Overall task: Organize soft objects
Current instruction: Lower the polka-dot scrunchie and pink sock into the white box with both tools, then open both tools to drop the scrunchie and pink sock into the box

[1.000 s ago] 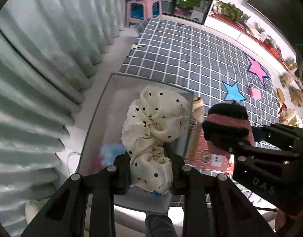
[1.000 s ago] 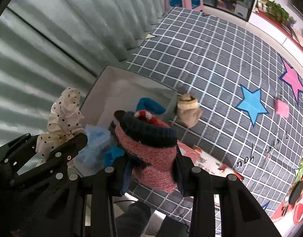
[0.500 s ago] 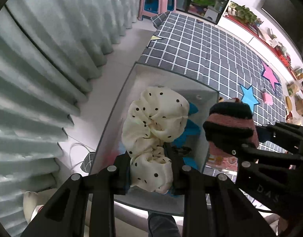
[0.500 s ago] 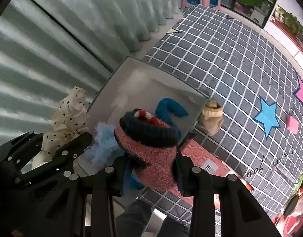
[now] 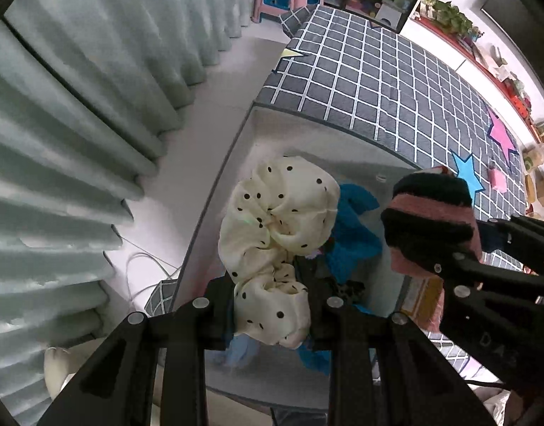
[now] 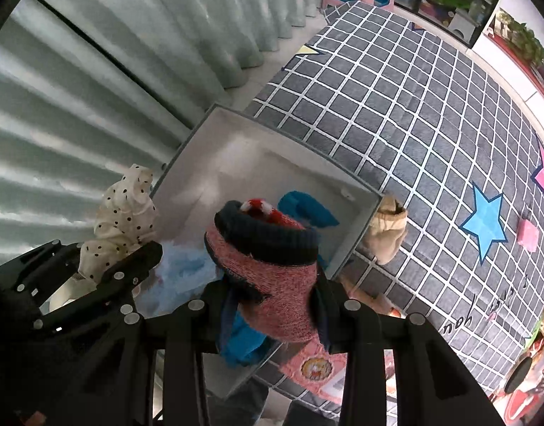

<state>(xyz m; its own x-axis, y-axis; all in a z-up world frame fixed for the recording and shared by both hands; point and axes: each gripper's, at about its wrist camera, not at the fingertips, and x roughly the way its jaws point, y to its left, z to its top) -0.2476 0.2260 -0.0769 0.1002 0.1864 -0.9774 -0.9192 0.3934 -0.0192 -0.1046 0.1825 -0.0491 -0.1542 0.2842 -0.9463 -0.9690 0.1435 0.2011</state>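
Since a second ago both our hands have carried their loads in over the grey storage box (image 5: 343,131), which has slid from the near left of each view to sit almost directly under the fingers, and the checked mat (image 6: 414,113) has fallen away to the far right. The box lies open-topped on the floor at the mat's left edge beside the curtain (image 5: 76,106), with blue soft things (image 5: 353,234) already inside. Our left gripper (image 5: 272,305) is clenched on the cream polka-dot scrunchie (image 5: 279,220), which hangs straight above the box's left half, so it only needs to go down. Our right gripper (image 6: 272,305) is clamped on the pink-and-navy knitted sock (image 6: 268,259), cuff pointing away from us, poised over the box's near right corner, closer to the wall (image 6: 357,234) than the scrunchie is. We judge the right load wants a small shift left before release, or it may catch the rim. A beige sock (image 6: 385,234) waits on the mat just outside that right wall.
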